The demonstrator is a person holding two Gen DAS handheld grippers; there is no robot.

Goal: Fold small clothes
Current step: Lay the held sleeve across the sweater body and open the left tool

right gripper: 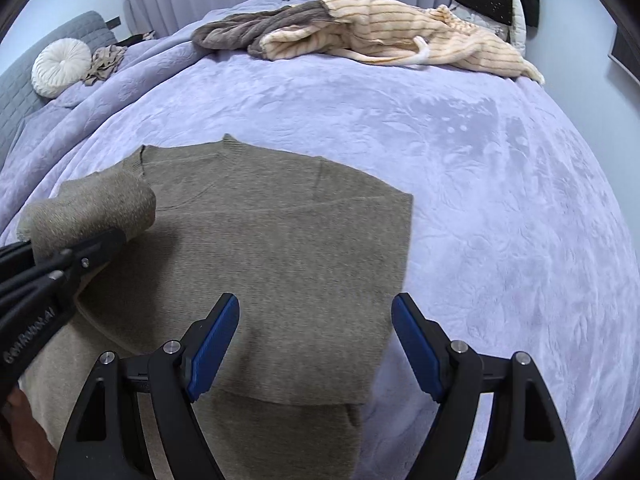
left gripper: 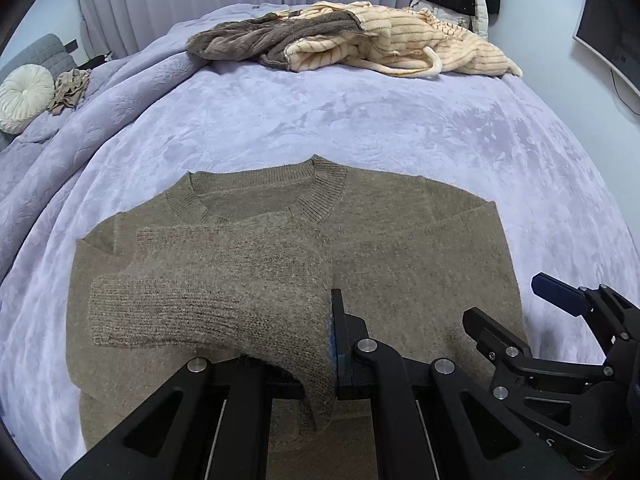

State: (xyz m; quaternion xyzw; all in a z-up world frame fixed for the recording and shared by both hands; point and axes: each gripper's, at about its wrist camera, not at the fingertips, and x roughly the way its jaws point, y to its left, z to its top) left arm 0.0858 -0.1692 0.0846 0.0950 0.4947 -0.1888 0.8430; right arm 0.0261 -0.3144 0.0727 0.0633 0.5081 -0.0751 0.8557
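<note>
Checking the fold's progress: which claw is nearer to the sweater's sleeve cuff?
Left. The left claw is shut on the sleeve of the olive sweater, near its cuff. The right claw hovers open over the sweater's body near the other side edge, touching nothing.

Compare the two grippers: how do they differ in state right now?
The left gripper is shut on the sweater sleeve; the right gripper is open and holds nothing. The left carries the sleeve across the sweater's body; the right hangs above its right side. Both are black with blue pads and point down at the sweater.
</note>
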